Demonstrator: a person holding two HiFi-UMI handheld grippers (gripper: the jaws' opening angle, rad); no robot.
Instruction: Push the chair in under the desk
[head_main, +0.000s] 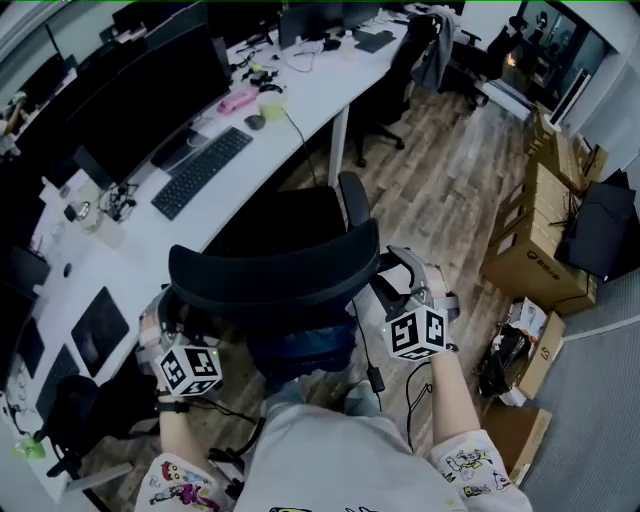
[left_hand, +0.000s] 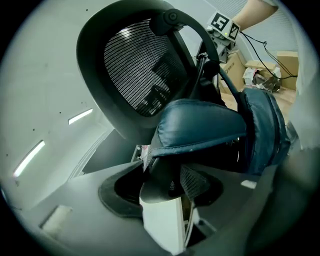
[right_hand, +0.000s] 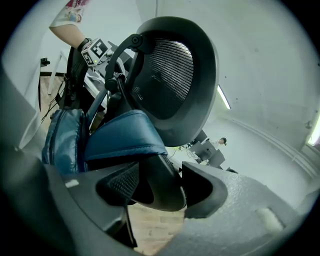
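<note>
A black mesh office chair (head_main: 270, 275) stands with its back toward me, its seat partly under the white desk (head_main: 310, 100). A blue cushion (head_main: 300, 350) hangs on the back. My left gripper (head_main: 162, 312) is shut on the left edge of the backrest frame. My right gripper (head_main: 388, 285) is shut on the right edge. In the left gripper view the black frame edge sits in the gripper (left_hand: 167, 185), under the cushion (left_hand: 200, 122) and mesh (left_hand: 135, 65). The right gripper view shows the same grip in the gripper (right_hand: 160, 187), below the cushion (right_hand: 122, 135) and mesh (right_hand: 172, 75).
On the desk lie a keyboard (head_main: 200, 170), a dark monitor (head_main: 150, 95) and small clutter. Cardboard boxes (head_main: 540, 240) are stacked at the right on the wood floor. Another chair (head_main: 400, 70) stands farther along the desk. Cables (head_main: 415, 385) trail near my right arm.
</note>
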